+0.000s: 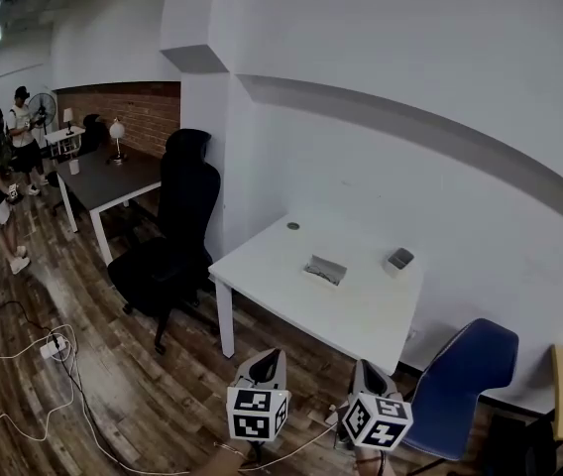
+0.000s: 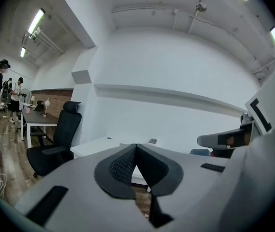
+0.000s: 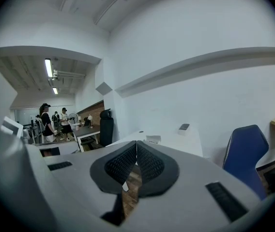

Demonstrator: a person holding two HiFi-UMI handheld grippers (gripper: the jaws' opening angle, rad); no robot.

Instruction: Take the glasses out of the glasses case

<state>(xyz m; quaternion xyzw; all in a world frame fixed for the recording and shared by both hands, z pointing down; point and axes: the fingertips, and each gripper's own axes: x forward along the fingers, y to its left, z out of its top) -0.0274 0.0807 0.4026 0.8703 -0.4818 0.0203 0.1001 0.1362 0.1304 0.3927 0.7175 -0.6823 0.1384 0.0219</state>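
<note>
A white table (image 1: 361, 310) stands against the wall a step ahead of me. On it lie a flat grey case-like item (image 1: 324, 269), a small dark-topped box (image 1: 398, 259) and a small round spot (image 1: 292, 226); which one is the glasses case is too small to tell. No glasses show. Both grippers hang low before the table's near edge, well short of these items. The left gripper (image 1: 273, 354) (image 2: 136, 147) is shut with nothing in it. So is the right gripper (image 1: 363, 365) (image 3: 136, 143), which sees the flat item (image 3: 153, 139) and the box (image 3: 184, 127).
A black office chair (image 1: 177, 236) stands left of the table and a blue chair (image 1: 460, 375) at its right front corner. Behind is a dark desk (image 1: 113, 178) with a lamp. People stand at far left (image 1: 4, 167). Cables and a power strip (image 1: 54, 347) lie on the wooden floor.
</note>
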